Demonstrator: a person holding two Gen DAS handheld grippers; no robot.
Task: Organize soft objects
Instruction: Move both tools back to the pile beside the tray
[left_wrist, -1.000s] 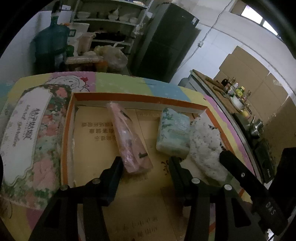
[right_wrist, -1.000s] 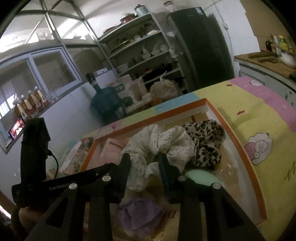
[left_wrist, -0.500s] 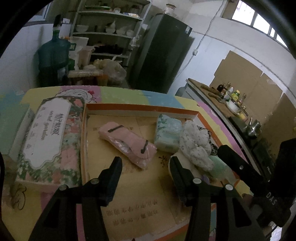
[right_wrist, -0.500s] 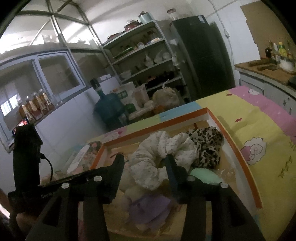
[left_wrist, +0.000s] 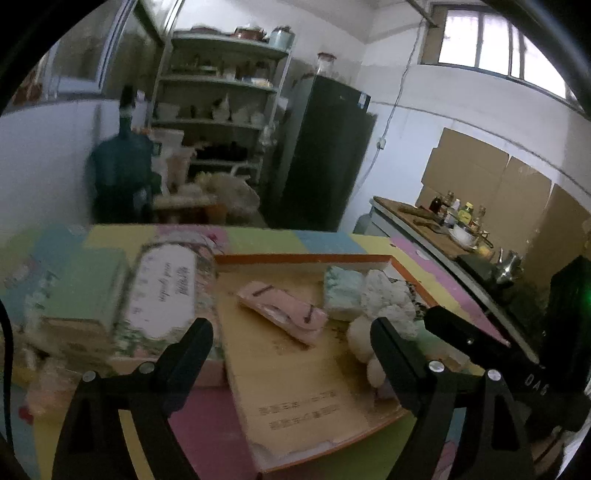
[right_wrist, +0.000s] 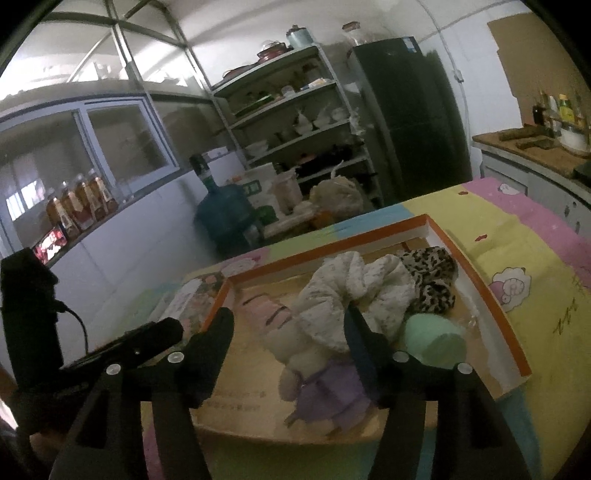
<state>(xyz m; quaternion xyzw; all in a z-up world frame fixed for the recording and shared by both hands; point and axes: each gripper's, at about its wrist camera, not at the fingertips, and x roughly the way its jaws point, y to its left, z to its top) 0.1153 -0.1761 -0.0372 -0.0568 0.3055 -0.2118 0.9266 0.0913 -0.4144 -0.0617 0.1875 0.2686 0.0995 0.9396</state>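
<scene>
Evidently light and limp, the white scrunchie (right_wrist: 354, 291) lies inside the orange-rimmed box (right_wrist: 495, 295), beside the leopard scrunchie (right_wrist: 432, 273); pinch its bunched folds. Both the left gripper (left_wrist: 291, 339) and right gripper (right_wrist: 288, 325) gape apart, empty.

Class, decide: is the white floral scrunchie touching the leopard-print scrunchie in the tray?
Touching. The right wrist view shows the white floral scrunchie pressed against the leopard-print scrunchie, its cloth overlapping the leopard one's edge with no gap.

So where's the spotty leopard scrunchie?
The leopard scrunchie is in the far right corner of the orange-rimmed box in the right wrist view, tucked behind the white floral scrunchie.
</scene>
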